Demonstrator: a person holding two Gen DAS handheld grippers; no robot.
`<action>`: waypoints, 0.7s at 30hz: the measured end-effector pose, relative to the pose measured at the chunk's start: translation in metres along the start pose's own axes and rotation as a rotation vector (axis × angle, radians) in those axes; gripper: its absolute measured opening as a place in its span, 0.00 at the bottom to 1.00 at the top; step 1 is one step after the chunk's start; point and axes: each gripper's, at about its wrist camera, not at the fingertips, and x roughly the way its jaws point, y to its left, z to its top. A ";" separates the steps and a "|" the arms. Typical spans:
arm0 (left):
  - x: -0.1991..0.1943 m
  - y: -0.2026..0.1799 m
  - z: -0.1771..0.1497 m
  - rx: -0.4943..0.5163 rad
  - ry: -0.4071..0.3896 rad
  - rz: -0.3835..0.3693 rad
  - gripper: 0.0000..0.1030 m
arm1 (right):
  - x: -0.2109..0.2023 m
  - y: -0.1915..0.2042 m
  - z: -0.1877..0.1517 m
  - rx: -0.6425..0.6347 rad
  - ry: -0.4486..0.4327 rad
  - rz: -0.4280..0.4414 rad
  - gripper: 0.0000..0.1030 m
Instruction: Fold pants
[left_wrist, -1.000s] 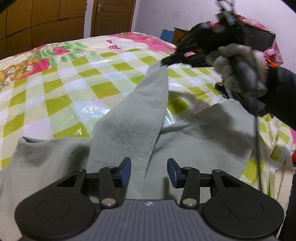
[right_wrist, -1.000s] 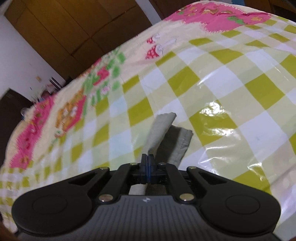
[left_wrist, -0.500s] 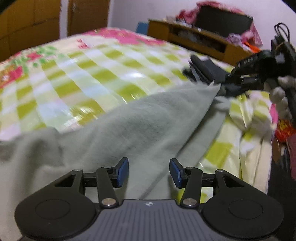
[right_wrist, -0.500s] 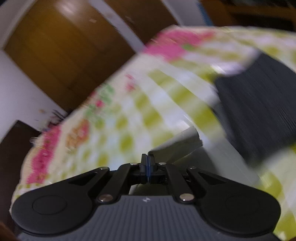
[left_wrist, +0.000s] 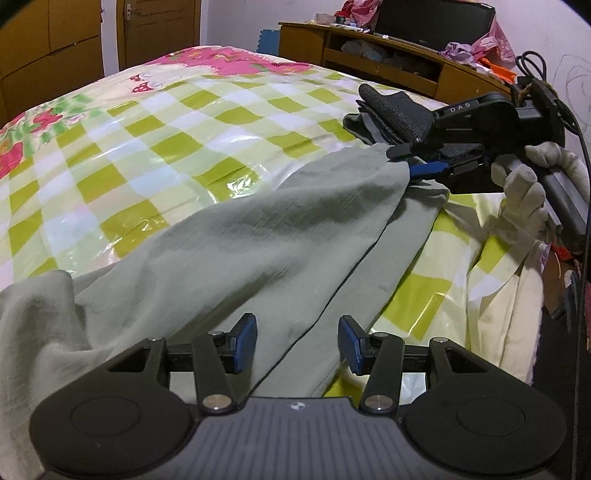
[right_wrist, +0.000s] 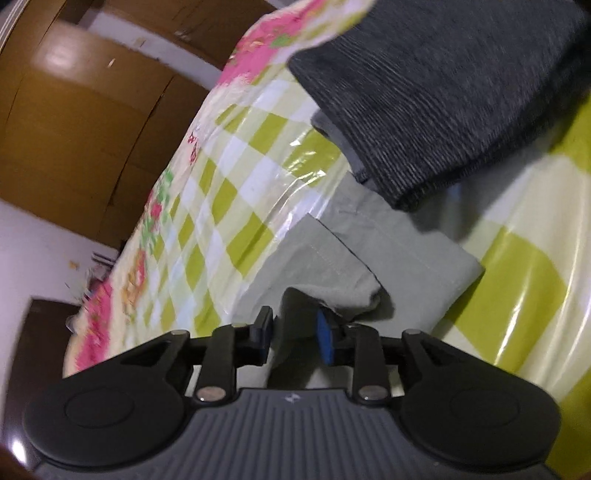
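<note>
The pants lie on the checked bedspread, one leg laid over the other, their long axis running from the bunched waist end at the near left to the hems at the far right. The left gripper hovers over the near part of the legs with its jaws apart; cloth lies below the gap, and no pad presses on it. At the far right, the right gripper, held in a gloved hand, sits at the hem end, beside a dark folded garment. In the right wrist view, the right gripper shows its jaws parted, having just been opening; a fold of the hem rises between the pads, but the pads do not appear to clamp it. The stacked hems lie just ahead of these fingers. Judged from this layout, the right gripper is nearer the hems and the left nearer the waist, so any next fold along the long axis turns on those two ends.
</note>
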 end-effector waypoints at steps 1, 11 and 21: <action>0.000 0.000 0.000 -0.001 -0.002 -0.003 0.59 | -0.002 0.000 0.001 0.014 -0.009 0.013 0.28; -0.005 -0.005 0.010 0.007 -0.025 -0.005 0.59 | 0.003 0.010 0.008 0.005 -0.047 -0.025 0.03; -0.002 -0.020 0.009 0.030 -0.013 -0.037 0.59 | -0.061 0.016 -0.007 -0.096 -0.141 0.023 0.02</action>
